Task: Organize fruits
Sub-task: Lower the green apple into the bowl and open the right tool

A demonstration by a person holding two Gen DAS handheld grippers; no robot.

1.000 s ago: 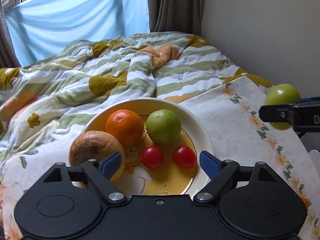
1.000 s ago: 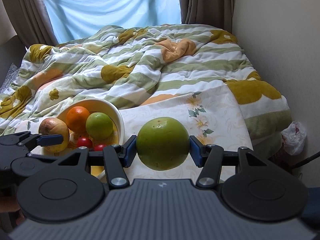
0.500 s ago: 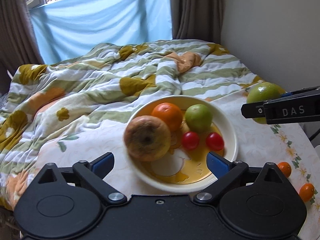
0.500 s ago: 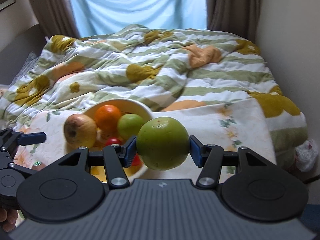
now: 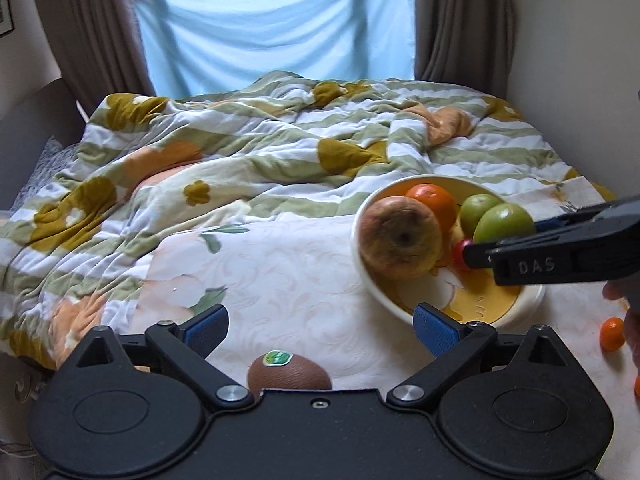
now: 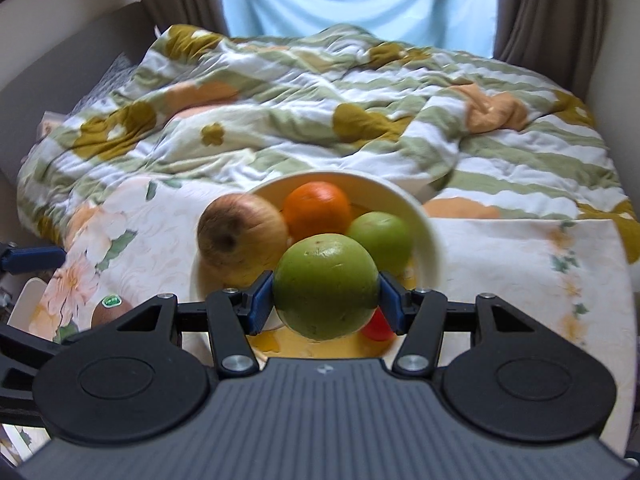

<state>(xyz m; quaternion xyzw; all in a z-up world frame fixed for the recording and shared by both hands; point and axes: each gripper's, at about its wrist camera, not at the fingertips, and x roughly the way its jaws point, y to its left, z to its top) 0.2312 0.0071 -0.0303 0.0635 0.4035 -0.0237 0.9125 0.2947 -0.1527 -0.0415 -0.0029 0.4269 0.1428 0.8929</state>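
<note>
One round, dull-green fruit with brown speckles point(image 6: 326, 286) is the thing in hand just now: the right gripper point(image 6: 326, 300) has it pinched at its widest girth, a blue pad point(image 6: 262, 298) pressed on either side, and carries it above the near half of the cream-rimmed, yellow-centred ceramic bowl point(image 6: 430, 232). I'd judge it firm and fairly weighty, with a smooth skin that could slide if the pads sat off the middle, so the waist of the fruit is the right place to hold it, as now. It looks hard enough to take the squeeze without bruising. A drop onto the bowl's contents might mark it or knock the others about.

In the bowl lie a wrinkled, brownish-yellow old apple point(image 6: 242, 236), a bright orange point(image 6: 316, 208), a smaller smooth green fruit point(image 6: 382, 236) and a small red tomato point(image 6: 378, 328). The apple looks soft and past its best.

The left gripper point(image 5: 320, 326) stands wide with nothing between its fingers, over the pale floral cloth point(image 5: 288, 272). Just below it sits a fuzzy brown kiwi with a green sticker point(image 5: 290, 372), likely soft. A small orange kumquat-like fruit point(image 5: 612, 334) lies to the bowl's right.
</note>
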